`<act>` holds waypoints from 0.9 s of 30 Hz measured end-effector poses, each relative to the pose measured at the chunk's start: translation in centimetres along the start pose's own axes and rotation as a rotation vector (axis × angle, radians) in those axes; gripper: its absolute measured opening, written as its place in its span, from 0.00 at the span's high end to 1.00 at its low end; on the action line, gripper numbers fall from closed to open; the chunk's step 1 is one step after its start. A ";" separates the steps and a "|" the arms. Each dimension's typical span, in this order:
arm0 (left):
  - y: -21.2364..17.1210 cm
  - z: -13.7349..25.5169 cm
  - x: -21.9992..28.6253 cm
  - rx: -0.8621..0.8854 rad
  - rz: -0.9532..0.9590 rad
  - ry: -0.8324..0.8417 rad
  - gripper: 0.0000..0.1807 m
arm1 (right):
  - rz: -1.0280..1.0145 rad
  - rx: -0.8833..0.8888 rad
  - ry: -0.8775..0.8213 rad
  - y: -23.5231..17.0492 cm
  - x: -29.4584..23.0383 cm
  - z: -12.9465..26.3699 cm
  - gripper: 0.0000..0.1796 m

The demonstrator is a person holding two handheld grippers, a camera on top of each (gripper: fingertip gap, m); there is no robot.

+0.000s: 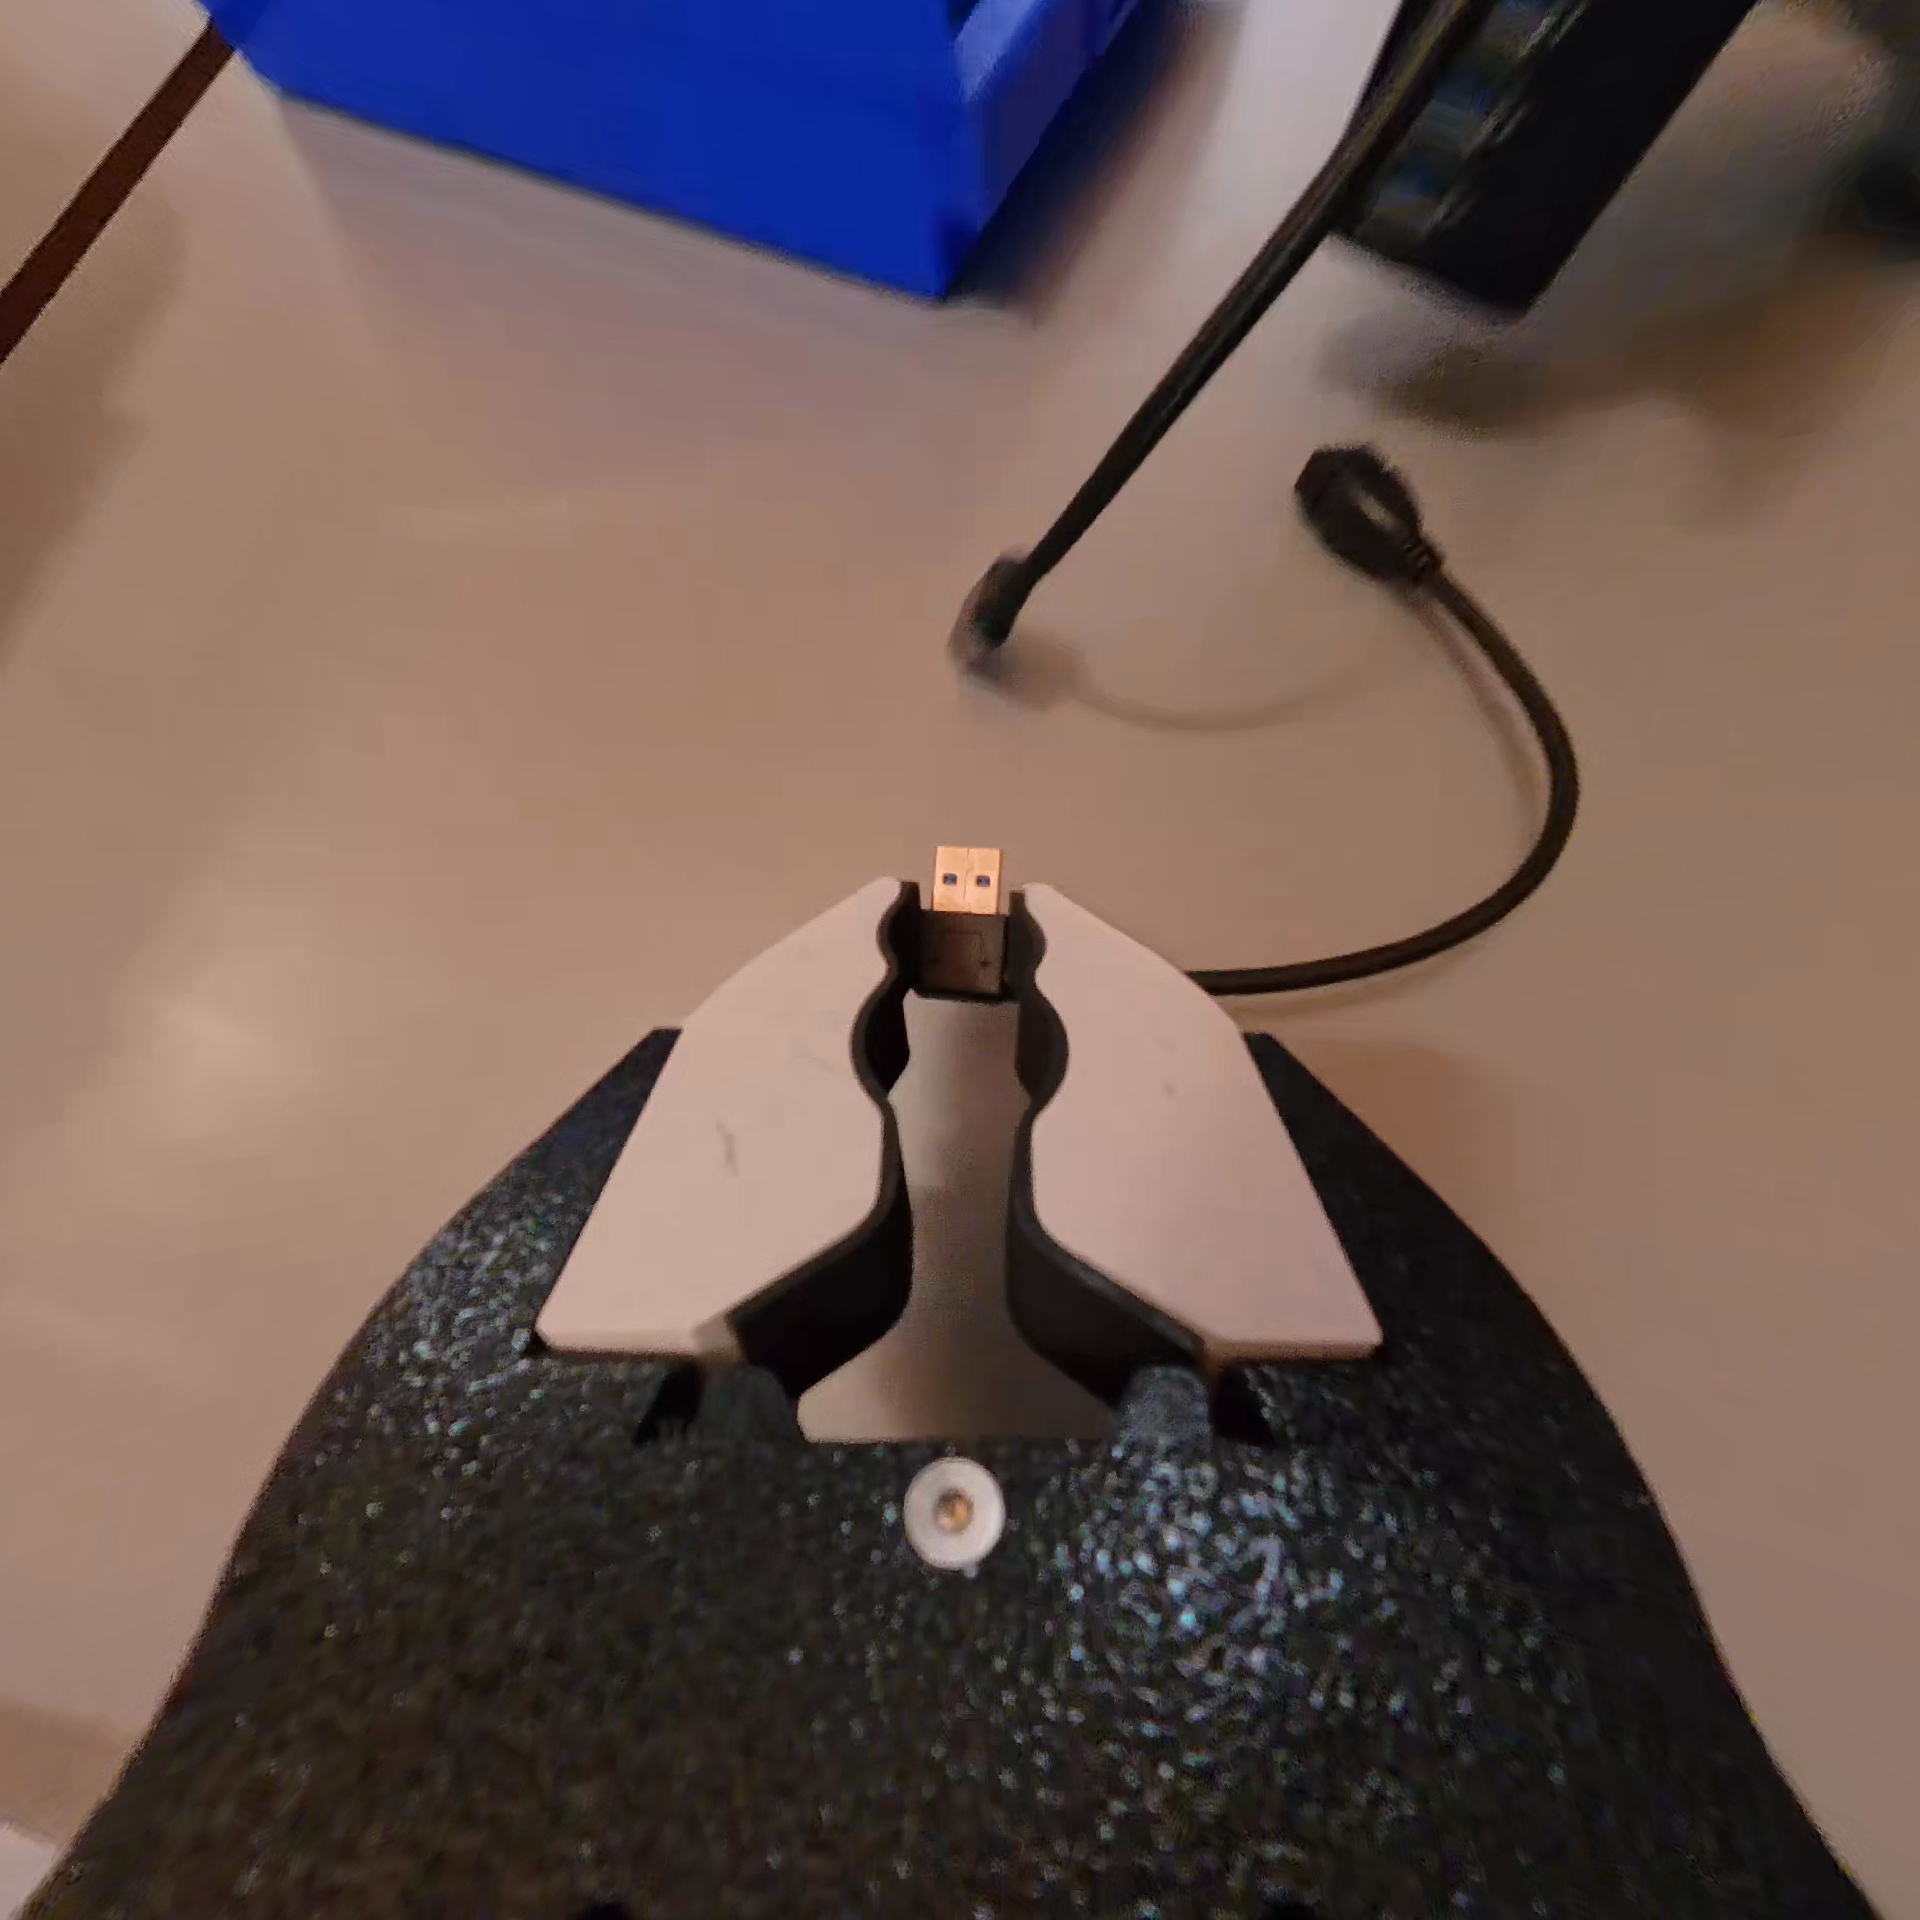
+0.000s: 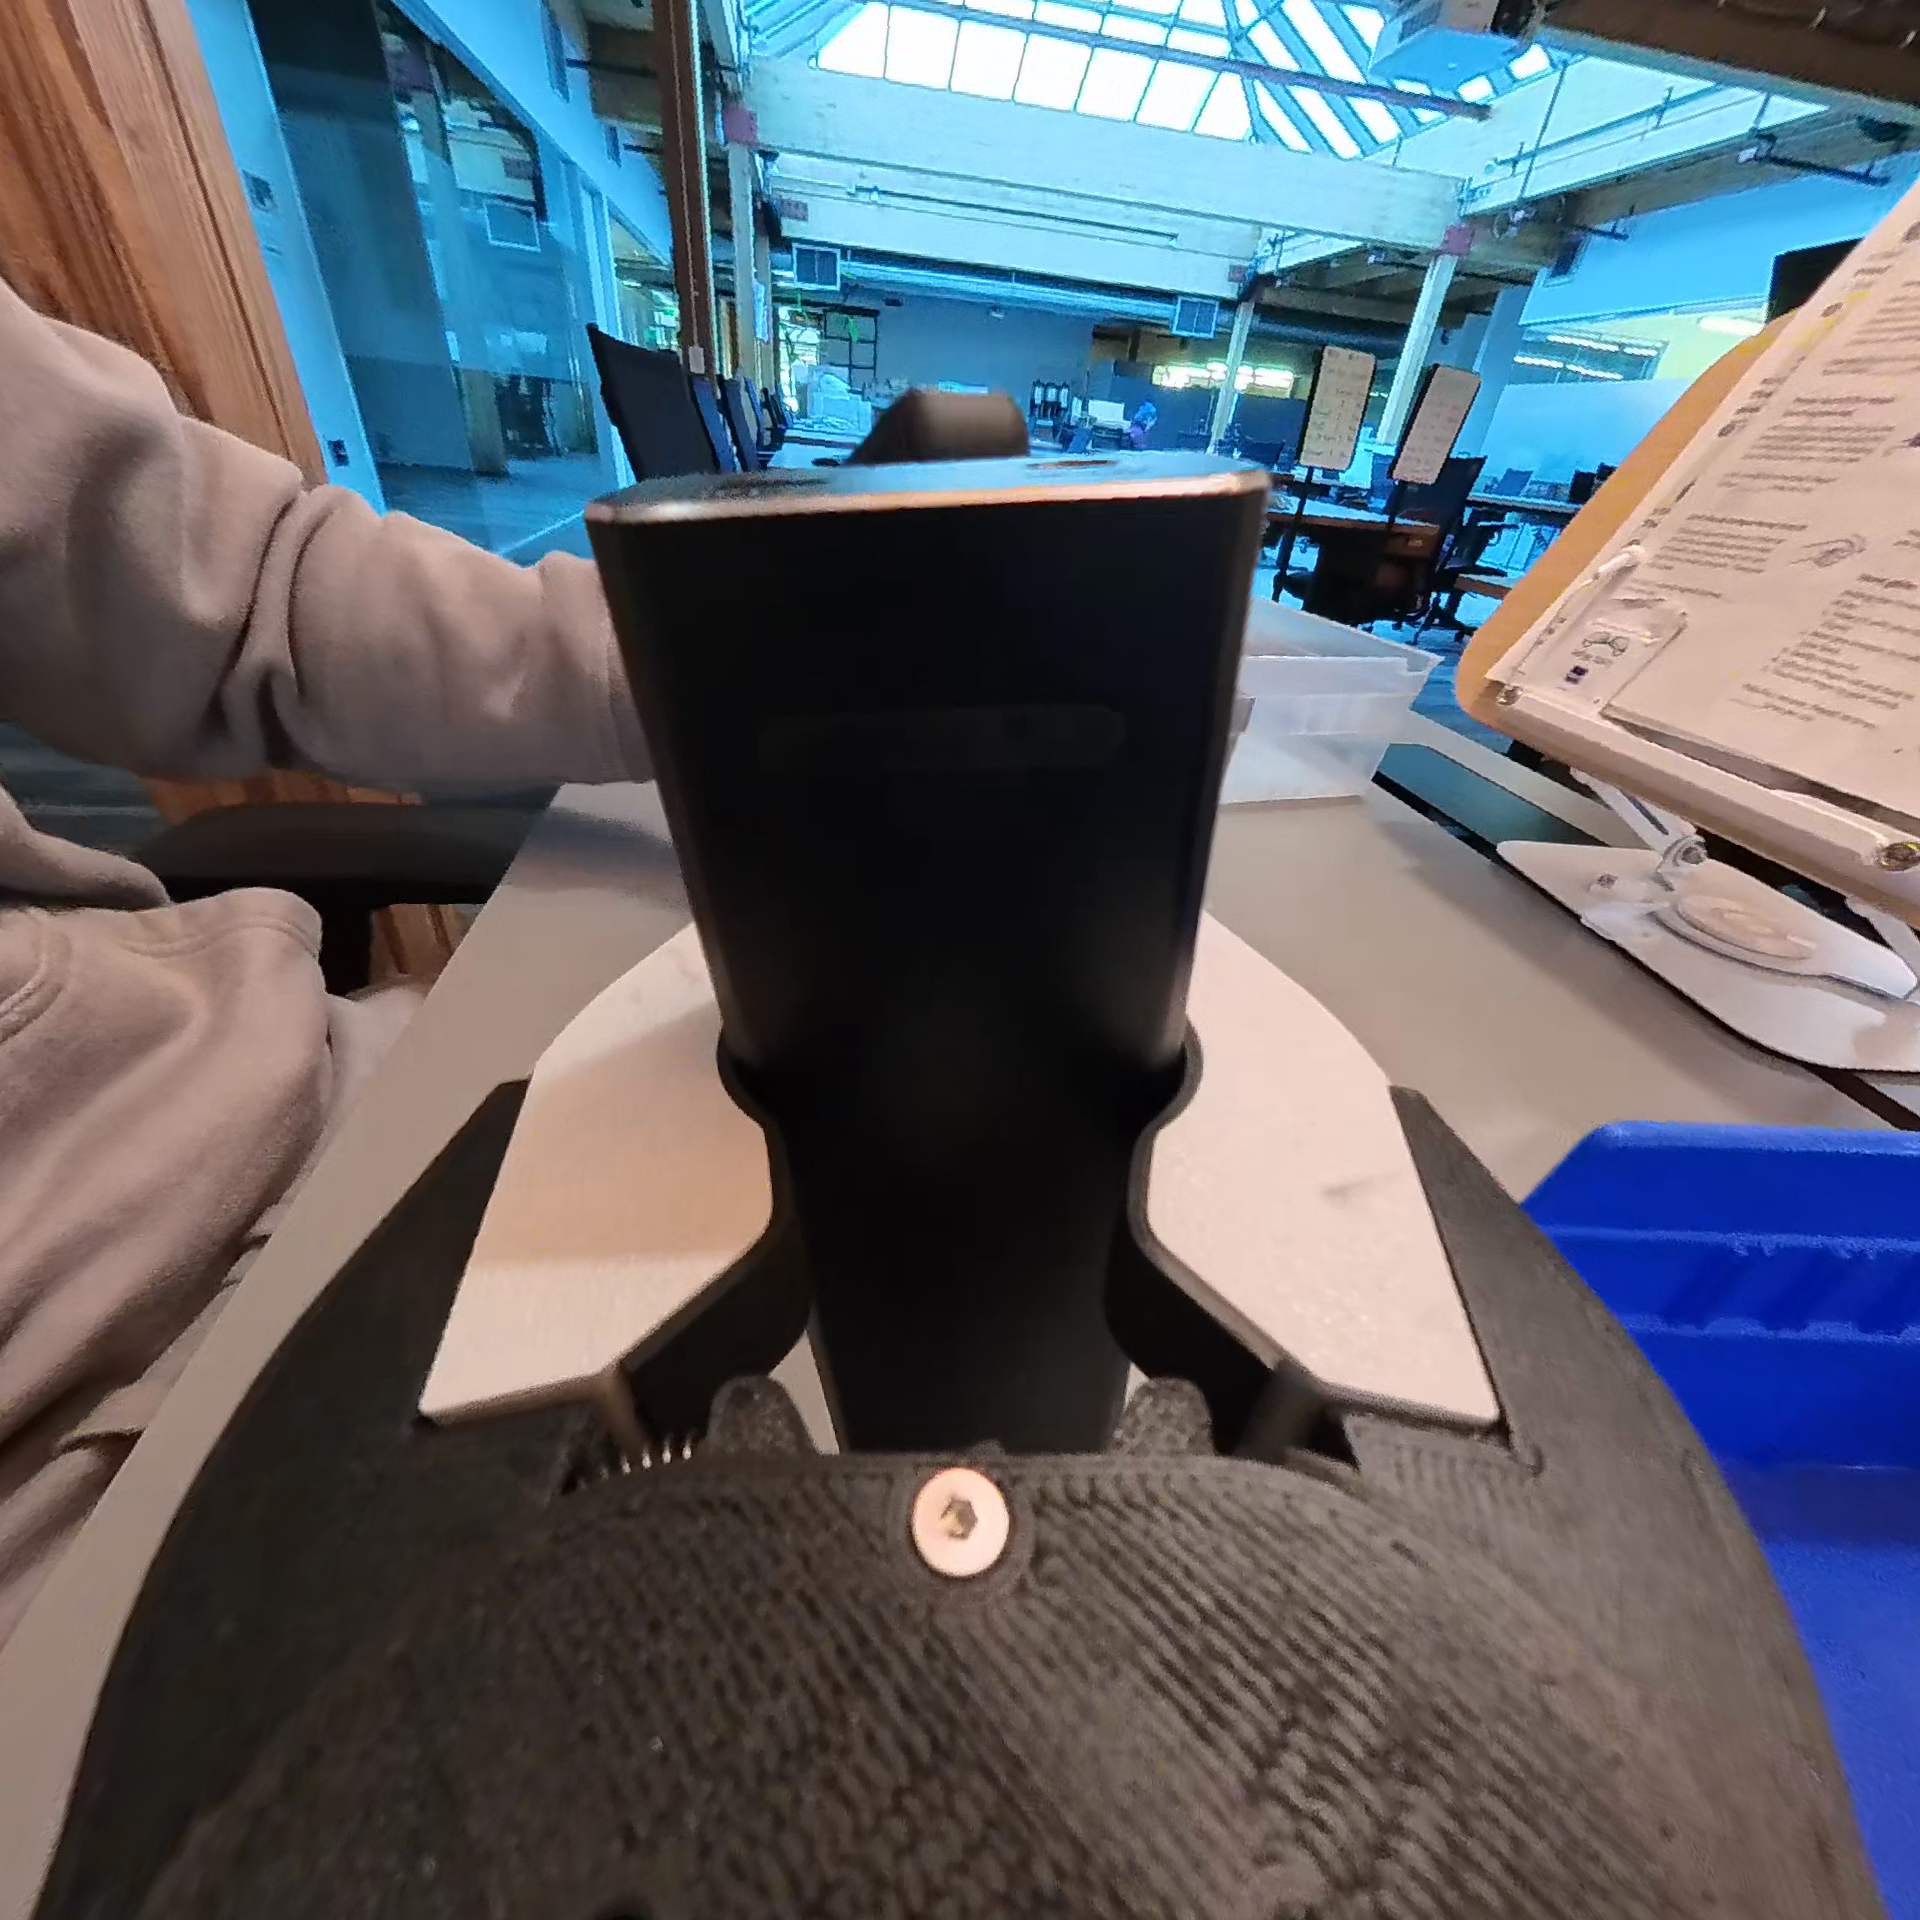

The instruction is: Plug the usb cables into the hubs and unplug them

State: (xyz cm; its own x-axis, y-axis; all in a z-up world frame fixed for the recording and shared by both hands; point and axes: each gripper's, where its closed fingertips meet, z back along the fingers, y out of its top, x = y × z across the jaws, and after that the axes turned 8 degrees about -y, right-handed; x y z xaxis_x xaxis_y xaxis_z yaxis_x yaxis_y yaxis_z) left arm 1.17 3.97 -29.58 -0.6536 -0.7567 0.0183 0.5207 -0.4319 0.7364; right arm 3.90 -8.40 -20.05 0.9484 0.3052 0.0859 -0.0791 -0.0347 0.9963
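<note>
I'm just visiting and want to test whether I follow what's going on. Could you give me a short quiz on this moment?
1. True or false: the left gripper holds a USB plug.
2. What does the right gripper hold? A) black hub B) blue bin C) paper
3. The loose black cable lies on the ____.

Key: 1 true; 2 A; 3 table.
</note>
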 end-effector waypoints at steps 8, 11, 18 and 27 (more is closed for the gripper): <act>7.3 3.0 5.7 0.144 -0.011 -0.169 0.91 | -0.016 0.009 0.072 -0.4 -1.1 -0.3 0.59; 9.8 3.4 7.0 0.141 0.010 -0.192 0.91 | -0.034 0.018 0.103 -0.2 -1.6 -0.4 0.59; 13.4 1.9 8.9 -0.018 -0.093 -0.171 0.91 | -0.060 0.009 0.151 0.4 -3.0 -1.4 0.59; 14.9 0.5 9.8 -0.063 -0.101 -0.200 0.91 | -0.033 -0.004 0.163 0.7 -3.6 -1.9 0.60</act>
State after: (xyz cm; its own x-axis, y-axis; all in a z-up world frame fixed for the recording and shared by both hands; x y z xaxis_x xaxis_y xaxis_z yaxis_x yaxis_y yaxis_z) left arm 2.25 -9.62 -18.04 -0.7968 -0.5984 0.0844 0.4758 -0.5351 0.6980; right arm -0.17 -7.74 -19.64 0.8882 0.4563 0.0535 -0.0507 -0.0184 0.9985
